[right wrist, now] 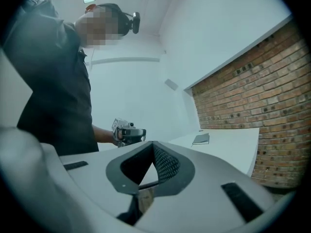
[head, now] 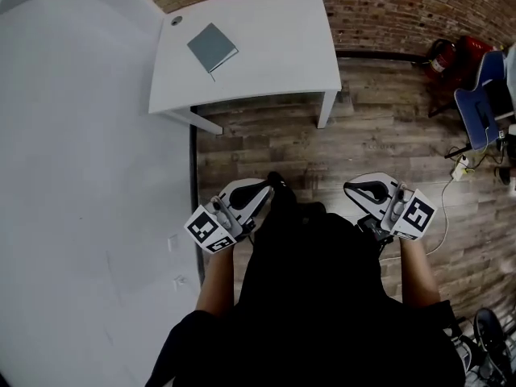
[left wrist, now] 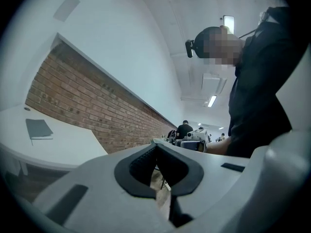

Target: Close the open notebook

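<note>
A grey notebook lies flat with its cover down on the white table, far in front of me; a thin strand trails from its near corner. It also shows small in the left gripper view, notebook, and in the right gripper view, notebook. Both grippers are held close to my body over the wooden floor, well short of the table. The left gripper has its tips together and holds nothing. The right gripper is shut too, with nothing between its tips.
A pale wall runs along the left and a brick wall stands behind the table. At the right are a blue chair, a red object and a white cable with a plug strip on the floor.
</note>
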{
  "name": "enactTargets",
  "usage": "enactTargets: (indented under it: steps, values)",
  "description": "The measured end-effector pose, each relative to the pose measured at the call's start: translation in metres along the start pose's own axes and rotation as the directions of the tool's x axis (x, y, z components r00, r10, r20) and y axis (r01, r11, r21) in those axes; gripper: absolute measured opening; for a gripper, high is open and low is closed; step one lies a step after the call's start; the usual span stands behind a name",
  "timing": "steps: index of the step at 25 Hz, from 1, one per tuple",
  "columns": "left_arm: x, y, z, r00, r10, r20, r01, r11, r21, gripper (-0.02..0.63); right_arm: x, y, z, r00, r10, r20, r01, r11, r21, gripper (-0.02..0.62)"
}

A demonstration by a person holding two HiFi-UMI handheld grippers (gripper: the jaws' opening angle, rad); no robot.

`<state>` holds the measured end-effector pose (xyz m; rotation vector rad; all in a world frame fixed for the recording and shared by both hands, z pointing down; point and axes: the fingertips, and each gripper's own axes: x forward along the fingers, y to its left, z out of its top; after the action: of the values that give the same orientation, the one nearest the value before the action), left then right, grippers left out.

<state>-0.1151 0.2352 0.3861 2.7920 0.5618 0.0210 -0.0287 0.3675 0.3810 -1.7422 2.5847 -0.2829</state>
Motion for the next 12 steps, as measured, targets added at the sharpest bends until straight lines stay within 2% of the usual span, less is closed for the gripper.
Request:
enactTargets:
  steps: [3,7,12]
  values:
    - [0.014,-0.031,-0.013,0.999,-0.046,-0.026,0.045,0.998,-0.037,0.017,-0.025,0.016,-0.002,1.000,-0.026,-0.006,0.026,1.000,-0.012,0.005]
    - [0.036,-0.056,-0.006,0.994,-0.098,-0.047,0.098,0.995,-0.009,0.017,-0.057,0.020,0.003,0.998,-0.060,0.022,0.060,0.998,0.001,0.005]
    - [0.048,-0.064,-0.005,0.986,-0.140,-0.091,0.144,0.989,0.044,0.017,-0.061,0.023,0.006,0.996,-0.076,0.041,0.076,0.997,-0.010,0.005]
